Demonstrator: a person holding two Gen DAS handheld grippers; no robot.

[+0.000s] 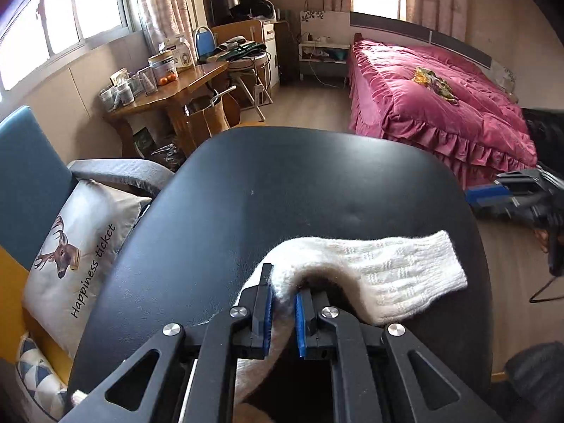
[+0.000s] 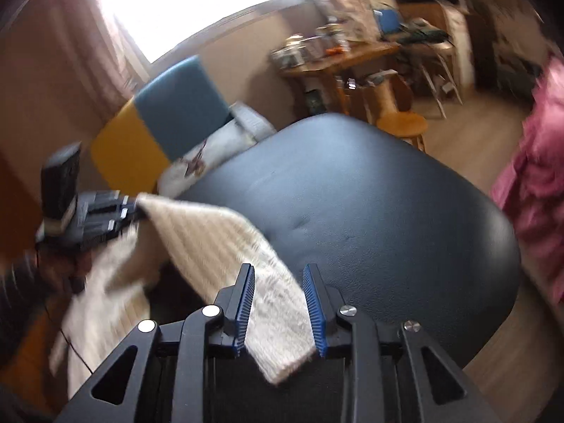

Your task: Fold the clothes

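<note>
A white knitted garment (image 1: 398,271) lies draped over the near part of the round black table (image 1: 299,183). My left gripper (image 1: 283,292) is shut on a raised fold of it, with cloth pinched between the blue pads. The cuffed sleeve end stretches to the right. In the blurred right wrist view, that sleeve (image 2: 225,246) runs down between the fingers of my right gripper (image 2: 279,271), which stands open around it. The left gripper (image 2: 135,211) shows there at the left, holding the garment's far edge. The right gripper (image 1: 474,198) also appears at the table's right rim.
A blue and yellow sofa (image 1: 28,162) with a deer cushion (image 1: 77,243) stands left of the table. A cluttered wooden desk (image 1: 169,88) is behind it, and a pink bed (image 1: 440,98) is at the far right. A wooden stool (image 2: 402,123) stands beyond the black table (image 2: 370,194).
</note>
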